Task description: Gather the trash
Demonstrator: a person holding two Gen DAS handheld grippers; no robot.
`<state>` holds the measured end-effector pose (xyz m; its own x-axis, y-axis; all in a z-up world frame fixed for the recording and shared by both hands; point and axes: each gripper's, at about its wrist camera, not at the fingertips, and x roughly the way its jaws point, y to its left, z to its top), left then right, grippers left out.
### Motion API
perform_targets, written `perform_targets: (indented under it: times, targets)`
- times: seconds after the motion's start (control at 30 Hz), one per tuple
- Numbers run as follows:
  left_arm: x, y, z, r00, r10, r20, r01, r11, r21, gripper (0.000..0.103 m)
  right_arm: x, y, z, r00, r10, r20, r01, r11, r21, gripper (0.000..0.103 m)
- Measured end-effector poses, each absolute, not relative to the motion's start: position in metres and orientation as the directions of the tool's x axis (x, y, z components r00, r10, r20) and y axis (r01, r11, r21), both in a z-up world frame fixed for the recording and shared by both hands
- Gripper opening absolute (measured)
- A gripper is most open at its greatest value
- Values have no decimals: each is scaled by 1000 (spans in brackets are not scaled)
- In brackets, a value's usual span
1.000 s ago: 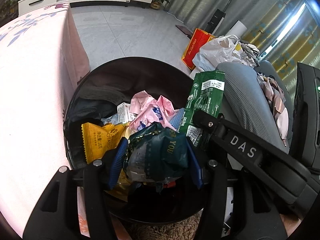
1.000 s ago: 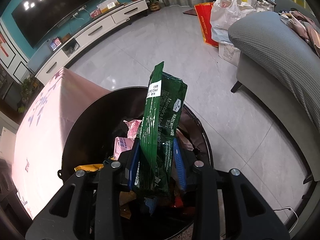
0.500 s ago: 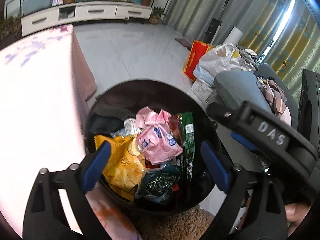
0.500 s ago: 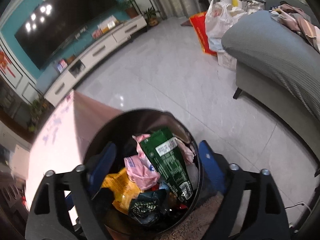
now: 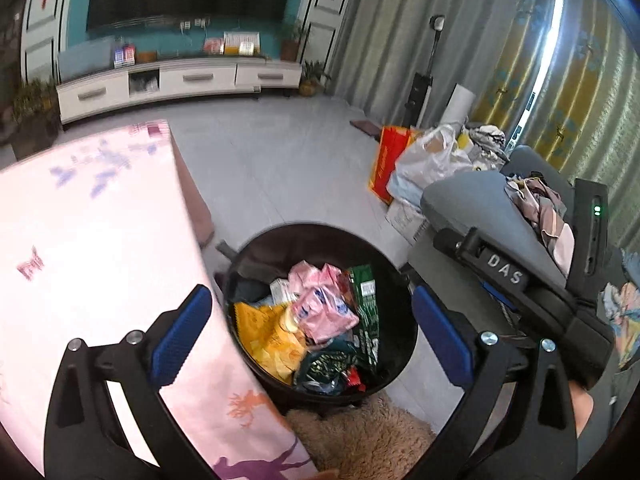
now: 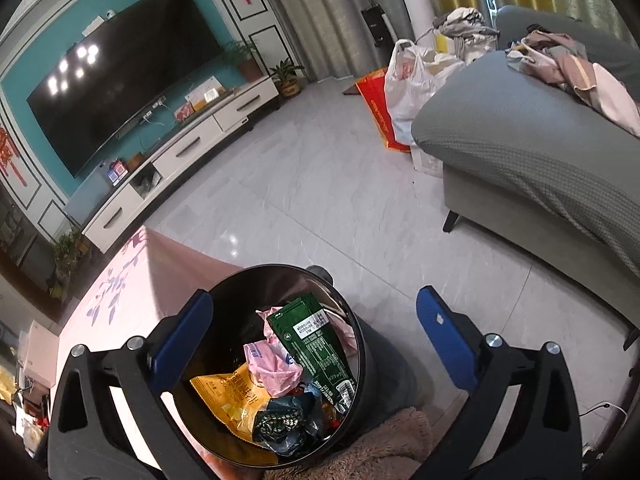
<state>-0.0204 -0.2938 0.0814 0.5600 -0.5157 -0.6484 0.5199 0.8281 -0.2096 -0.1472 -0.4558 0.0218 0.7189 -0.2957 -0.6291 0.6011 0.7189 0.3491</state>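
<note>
Both the left gripper (image 5: 316, 332) and right gripper (image 6: 316, 340) are held empty above the bin (image 5: 400, 280), jaws spread wide, since the wrappers (image 6: 280, 368) are deposited inside.

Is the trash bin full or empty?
Partly full. The bin holds a heap of wrappers: a green packet, a pink bag and a yellow bag. Its dark inner wall still shows above them.

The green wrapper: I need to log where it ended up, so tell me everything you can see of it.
The green wrapper is a long, glossy foil-like packet with white print and a white barcode label near its far end. It lies flat and slanted inside the black bin, on top of the pink wrappers, touching other trash. No fingers touch it.
</note>
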Motion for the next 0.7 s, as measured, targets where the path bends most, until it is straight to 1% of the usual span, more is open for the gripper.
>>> perform_targets:
  times: [0.17, 0.7]
  targets:
    - [-30, -288, 93, 633, -461, -622, 483, 863, -148, 100, -143, -452, 21, 705, -300, -643, 600, 735, 315, 100]
    - [-28, -284, 81, 585, -483, -652, 475, 855, -207, 100, -136, -448, 17, 683, -310, -662, 604, 750, 272, 100]
